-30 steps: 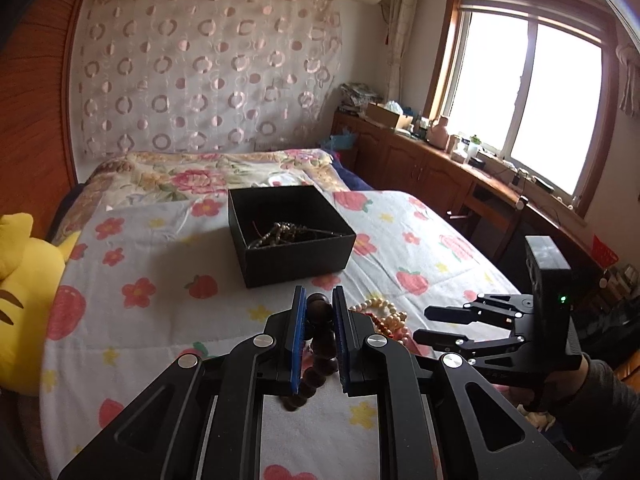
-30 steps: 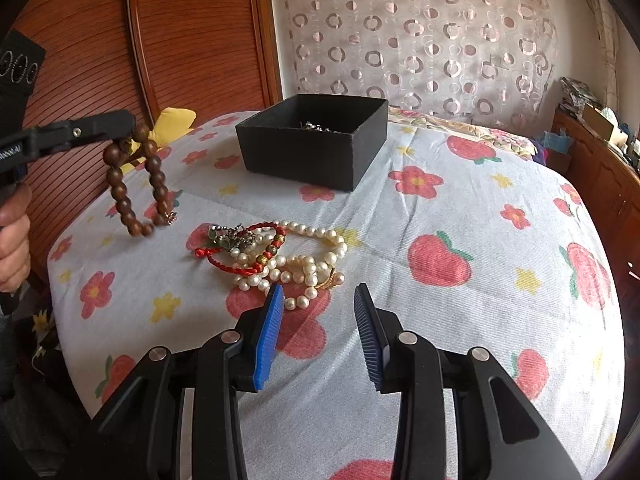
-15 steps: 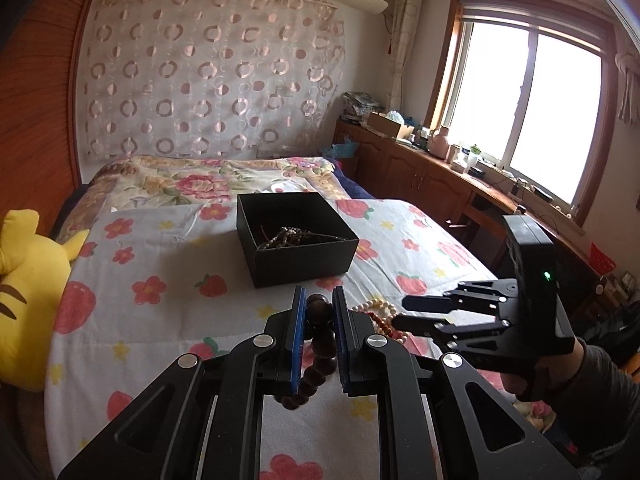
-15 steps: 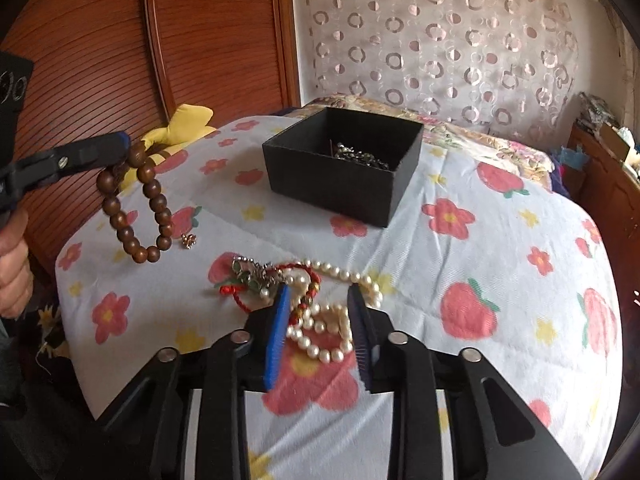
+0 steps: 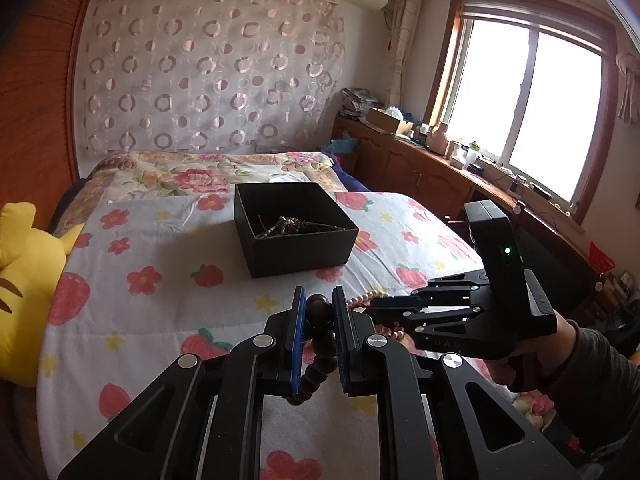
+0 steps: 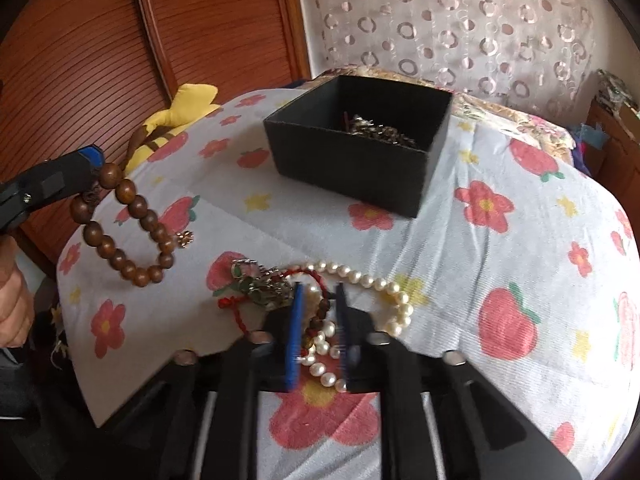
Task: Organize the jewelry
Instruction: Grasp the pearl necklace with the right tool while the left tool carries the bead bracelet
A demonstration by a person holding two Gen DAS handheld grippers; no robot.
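My left gripper (image 5: pixel 317 304) is shut on a brown wooden bead bracelet (image 5: pixel 318 344), which hangs in the air above the bed; the bracelet also shows in the right wrist view (image 6: pixel 124 226). A black open box (image 5: pixel 294 232) with some chain jewelry inside sits further back on the bed (image 6: pixel 360 144). My right gripper (image 6: pixel 318 300) is low over the jewelry pile, its jaws narrowed around a beaded strand and the white pearl necklace (image 6: pixel 360 280). A red cord bracelet (image 6: pixel 240 304) and a metal charm piece (image 6: pixel 264 284) lie beside it.
A small gold flower charm (image 6: pixel 185 239) lies on the flowered sheet (image 6: pixel 500 260). A yellow plush toy (image 5: pixel 24 292) sits at the bed's left edge. A wooden headboard (image 6: pixel 120 40) and a window-side cabinet (image 5: pixel 420 168) border the bed.
My right gripper has moved forward and down onto the jewelry pile and its jaws have narrowed. My left gripper has lifted the wooden bracelet higher.
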